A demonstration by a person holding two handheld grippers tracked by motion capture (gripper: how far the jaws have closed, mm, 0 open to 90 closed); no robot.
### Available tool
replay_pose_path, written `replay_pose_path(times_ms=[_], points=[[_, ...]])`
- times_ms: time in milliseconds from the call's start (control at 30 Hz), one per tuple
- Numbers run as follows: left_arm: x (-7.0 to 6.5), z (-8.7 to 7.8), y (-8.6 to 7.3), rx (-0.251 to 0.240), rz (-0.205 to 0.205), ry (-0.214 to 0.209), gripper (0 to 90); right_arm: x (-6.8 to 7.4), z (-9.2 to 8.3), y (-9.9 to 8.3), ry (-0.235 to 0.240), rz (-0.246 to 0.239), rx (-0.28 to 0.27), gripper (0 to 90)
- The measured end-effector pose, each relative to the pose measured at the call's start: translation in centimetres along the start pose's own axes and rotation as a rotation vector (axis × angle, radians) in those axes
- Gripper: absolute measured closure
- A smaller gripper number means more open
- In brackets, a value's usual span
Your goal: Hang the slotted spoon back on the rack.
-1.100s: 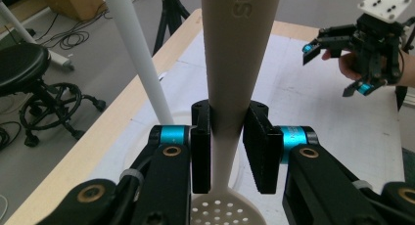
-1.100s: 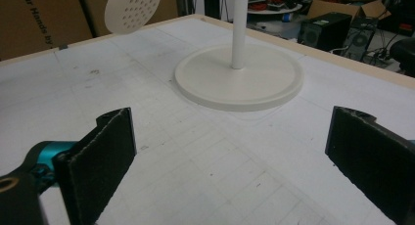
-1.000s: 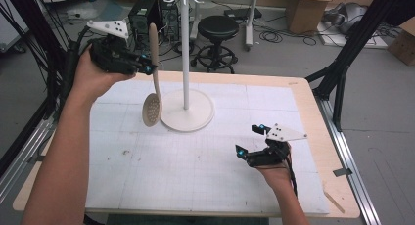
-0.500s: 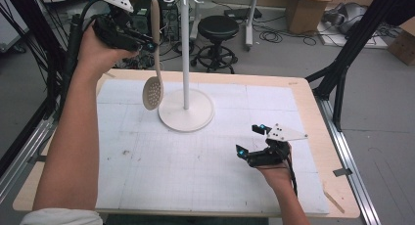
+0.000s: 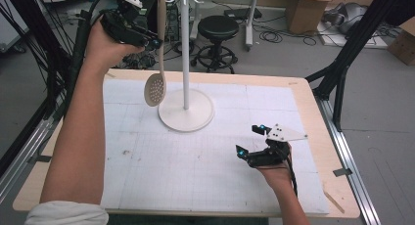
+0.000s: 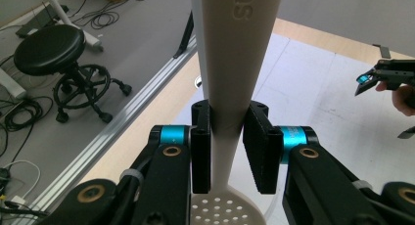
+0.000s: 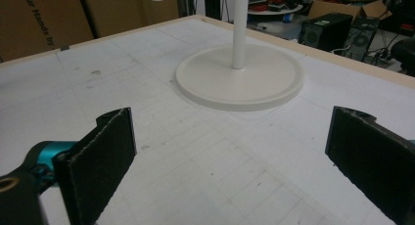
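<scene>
High view puts the left tool (image 5: 147,39) raised above the far left edge of the tabletop (image 5: 313,132), gripping the handle of a pale slotted spoon (image 5: 157,63). The spoon hangs nearly upright, handle up and perforated bowl down, with the bowl in the air above the white mat (image 5: 205,161), just left of the white stand (image 5: 185,88) and apart from its pole. The spoon's handle top sits near the hooks at the stand's crown; whether it touches one is hard to tell from this angle.

Left gripper view shows that tool (image 6: 229,142) closed on the spoon (image 6: 235,49), both black pads pressing the handle from either side, the holed bowl just below the pads.

Right tool (image 5: 254,146) rests low over the mat at the near right of the tabletop, well apart from the stand's round base. In the right gripper view its jaws stand wide apart with nothing between them, the tool (image 7: 230,156) facing the stand (image 7: 240,73) across the gridded mat (image 7: 73,88).
</scene>
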State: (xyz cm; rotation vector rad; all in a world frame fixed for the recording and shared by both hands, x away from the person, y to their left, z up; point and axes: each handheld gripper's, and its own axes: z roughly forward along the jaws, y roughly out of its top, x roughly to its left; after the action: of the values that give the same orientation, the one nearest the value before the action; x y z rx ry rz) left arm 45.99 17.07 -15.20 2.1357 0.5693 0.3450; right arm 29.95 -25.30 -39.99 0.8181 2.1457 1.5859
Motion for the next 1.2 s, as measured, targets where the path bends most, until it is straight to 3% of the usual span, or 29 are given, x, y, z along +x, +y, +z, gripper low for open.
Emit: replay_pose_path(times_ms=[233, 633, 800, 867, 933, 1033, 1133, 1200], points=[[0.1, 0.4, 0.5, 0.030, 0.002, 0.020, 74.0, 0.0, 0.0, -0.1, 0.000, 0.002, -0.001, 3.2], [0.1, 1.6, 1.1, 0.054, 0.007, 0.018, 74.0, -0.1, 0.0, -0.1, 0.000, -0.005, -0.001, 3.2], [0.4, 1.9, 0.9, 0.038, -0.001, 0.021, 73.1, 0.0, 0.0, -0.1, 0.003, -0.002, 0.005, 3.2], [0.6, 2.0, 0.7, 0.024, -0.013, 0.043, 63.7, 0.0, 0.0, -0.1, 0.002, -0.003, 0.005, 3.2], [0.6, 2.1, 0.5, 0.041, -0.014, 0.047, 53.9, 0.0, 0.0, -0.1, 0.004, -0.003, 0.004, 3.2], [0.5, 2.0, 0.0, 0.041, -0.010, 0.044, 51.9, 0.0, 0.0, -0.1, 0.005, -0.003, 0.003, 3.2], [0.5, 1.7, -0.8, -0.012, -0.031, 0.027, 46.6, 0.0, 0.1, -0.1, 0.003, -0.006, 0.006, 3.2], [0.4, 1.6, -1.4, 0.014, -0.029, 0.031, 45.2, 0.1, 0.1, -0.1, 0.007, -0.008, 0.009, 3.2]])
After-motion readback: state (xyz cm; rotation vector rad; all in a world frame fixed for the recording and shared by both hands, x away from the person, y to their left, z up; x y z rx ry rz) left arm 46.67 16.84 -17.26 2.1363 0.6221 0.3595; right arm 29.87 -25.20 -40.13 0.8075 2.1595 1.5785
